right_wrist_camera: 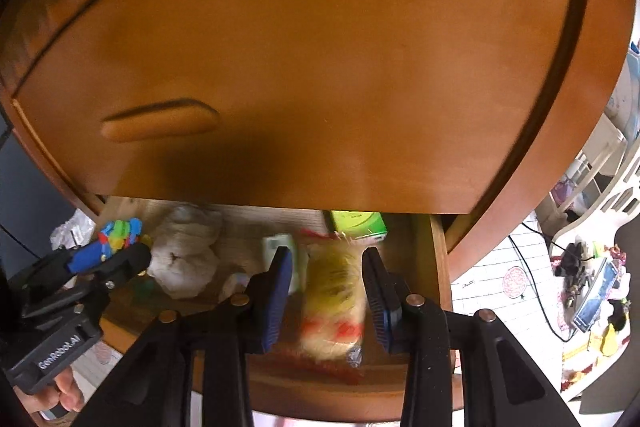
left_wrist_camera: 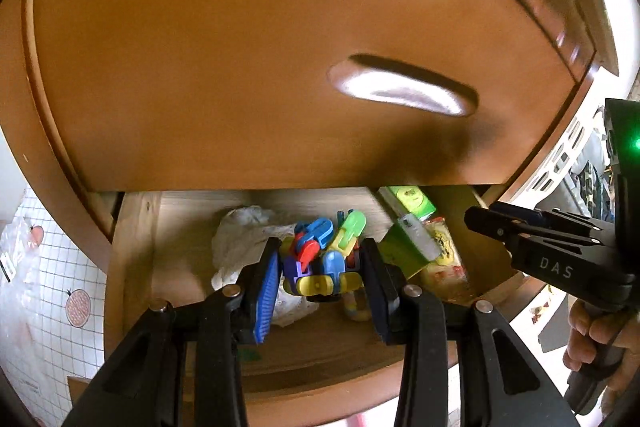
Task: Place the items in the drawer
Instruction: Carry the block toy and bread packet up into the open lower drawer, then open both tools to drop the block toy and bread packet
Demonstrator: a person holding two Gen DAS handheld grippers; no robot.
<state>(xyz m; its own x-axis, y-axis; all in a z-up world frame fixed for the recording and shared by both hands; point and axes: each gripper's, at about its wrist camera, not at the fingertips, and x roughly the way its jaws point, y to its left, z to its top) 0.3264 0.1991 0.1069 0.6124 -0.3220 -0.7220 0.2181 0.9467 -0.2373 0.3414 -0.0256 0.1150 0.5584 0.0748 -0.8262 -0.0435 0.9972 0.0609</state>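
Brown wooden furniture fills both views: a smooth closed drawer front with an oval recessed handle [left_wrist_camera: 402, 89] above, and below it the open drawer [left_wrist_camera: 136, 255], with pale raw wood inside. White tiled floor [left_wrist_camera: 48, 291] with a thin grid shows at the sides.

Inside the drawer lie a crumpled white cloth [left_wrist_camera: 240, 239], a green box [left_wrist_camera: 408, 201] and a yellow snack packet [right_wrist_camera: 334, 301], blurred in the right view.

Left claw [left_wrist_camera: 320, 275] is clamped on a bundle of colourful plastic clips [left_wrist_camera: 320, 255] over the drawer. Right claw [right_wrist_camera: 326, 291] stands apart, its ribbed blue pads on both sides of the packet; contact I cannot tell.

Only the right view shows a cluttered room corner with cables; only the left view shows a hand [left_wrist_camera: 596, 339] on the right handle.
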